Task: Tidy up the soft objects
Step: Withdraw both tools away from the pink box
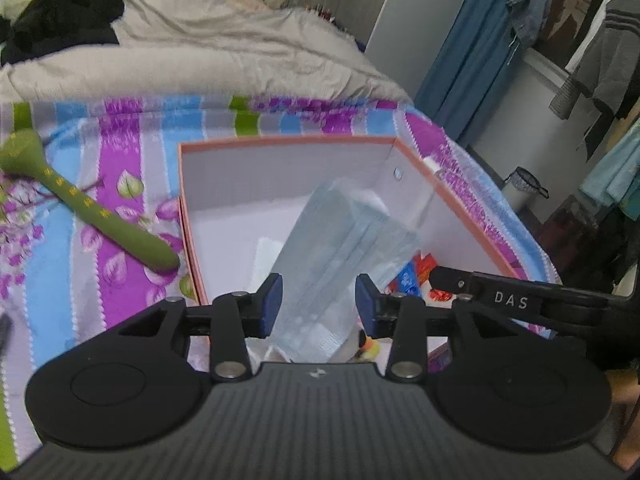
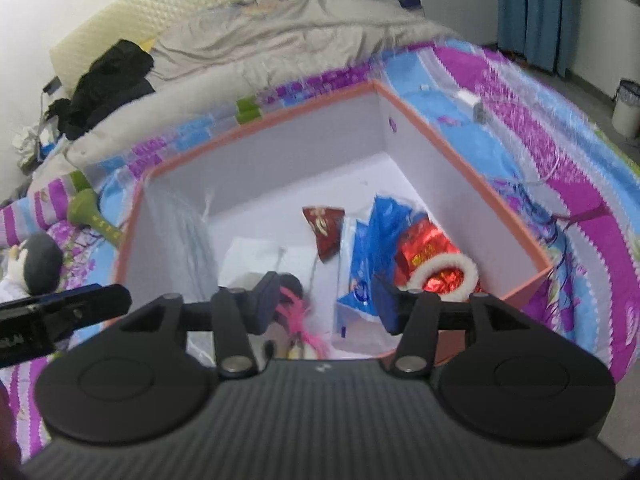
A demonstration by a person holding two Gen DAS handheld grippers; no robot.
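A pink-rimmed white box sits on a flowered blanket. My left gripper is over the box with a clear pack of pale blue face masks between its jaws; the pack leans into the box and shows blurred in the right wrist view. My right gripper is open and empty above the box's near side. Inside lie a red foil stocking, a blue packet, a dark red pouch and a pink-feathered toy.
A green padded stick lies on the blanket left of the box. A penguin plush sits further left. A grey duvet and black clothes lie behind. A bin stands on the floor to the right.
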